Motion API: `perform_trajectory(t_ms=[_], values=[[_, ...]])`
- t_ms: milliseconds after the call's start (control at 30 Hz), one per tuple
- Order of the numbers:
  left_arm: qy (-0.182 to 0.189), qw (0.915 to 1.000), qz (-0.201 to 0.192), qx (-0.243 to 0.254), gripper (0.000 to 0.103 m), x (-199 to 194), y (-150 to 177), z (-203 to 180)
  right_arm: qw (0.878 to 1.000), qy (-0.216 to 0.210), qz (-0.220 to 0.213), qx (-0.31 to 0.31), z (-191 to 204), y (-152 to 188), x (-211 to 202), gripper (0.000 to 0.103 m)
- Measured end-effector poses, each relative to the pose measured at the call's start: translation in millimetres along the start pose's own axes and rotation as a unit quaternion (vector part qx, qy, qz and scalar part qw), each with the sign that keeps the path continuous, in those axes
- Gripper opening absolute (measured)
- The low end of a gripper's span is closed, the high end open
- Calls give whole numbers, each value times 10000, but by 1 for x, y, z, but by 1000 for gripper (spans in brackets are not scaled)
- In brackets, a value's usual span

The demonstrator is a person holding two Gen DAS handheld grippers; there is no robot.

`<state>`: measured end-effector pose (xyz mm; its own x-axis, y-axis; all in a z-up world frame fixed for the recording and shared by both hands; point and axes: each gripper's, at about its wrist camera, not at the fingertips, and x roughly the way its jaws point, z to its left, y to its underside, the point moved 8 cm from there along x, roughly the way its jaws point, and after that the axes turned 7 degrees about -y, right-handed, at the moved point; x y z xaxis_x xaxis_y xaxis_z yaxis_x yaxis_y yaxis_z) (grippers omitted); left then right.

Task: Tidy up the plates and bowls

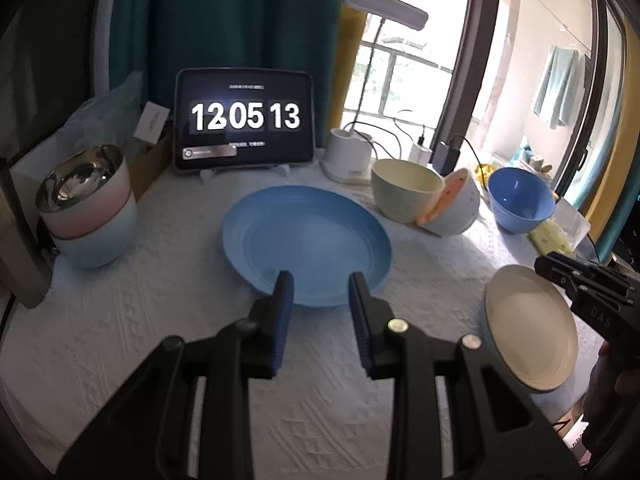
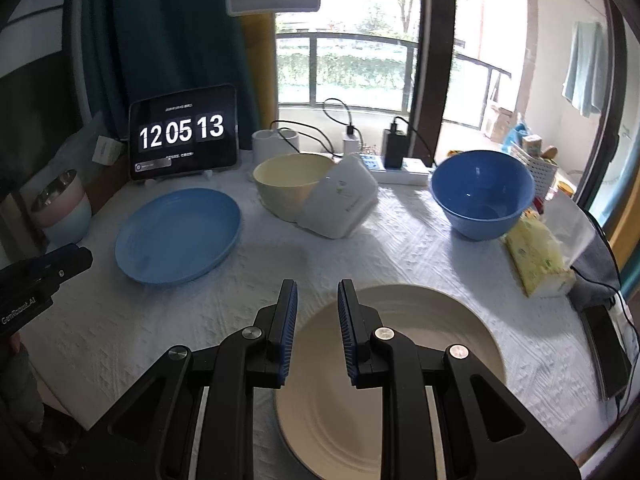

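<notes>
Far left on the white-clothed surface (image 1: 120,320): stacked cups (image 1: 86,204), steel-lined. Tablet clock (image 1: 244,118) stands behind. Blue plate (image 1: 306,240) lies flat mid-surface; left tongs (image 1: 320,280) hover over its near rim, slightly spread, gripping nothing. Cream bowl (image 2: 292,184) touches a tipped white bowl (image 2: 340,204); blue bowl (image 2: 482,192) upright, apart. Right tongs (image 2: 317,286) slightly spread, empty, above cream plate (image 2: 420,320) at the near right edge.

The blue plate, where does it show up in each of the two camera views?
Left wrist view: blue plate sits centre frame, just beyond the left tongs.
Right wrist view: blue plate lies left of centre, beyond the cream plate.
Shared landmark: the clock screen stands behind it.
</notes>
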<state>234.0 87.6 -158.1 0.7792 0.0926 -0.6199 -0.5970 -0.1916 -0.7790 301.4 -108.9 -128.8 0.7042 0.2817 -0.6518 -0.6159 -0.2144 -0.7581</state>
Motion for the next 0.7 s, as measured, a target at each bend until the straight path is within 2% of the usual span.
perform_trajectory(t_ms=[300,367,433,700], values=[[-90,9998,25,-146,33,17,-4,26,9997,-141,114,-189,27,-11,22,22],[-128,9998,48,-172,37,20,-4,32,9995,-182,122,-206,31,-13,27,22],[-177,9996,78,-207,45,25,-5,38,9994,-220,143,-225,36,-15,32,22],[-322,9991,196,-211,46,41,-9,52,9987,-397,177,-251,50,-28,56,23]])
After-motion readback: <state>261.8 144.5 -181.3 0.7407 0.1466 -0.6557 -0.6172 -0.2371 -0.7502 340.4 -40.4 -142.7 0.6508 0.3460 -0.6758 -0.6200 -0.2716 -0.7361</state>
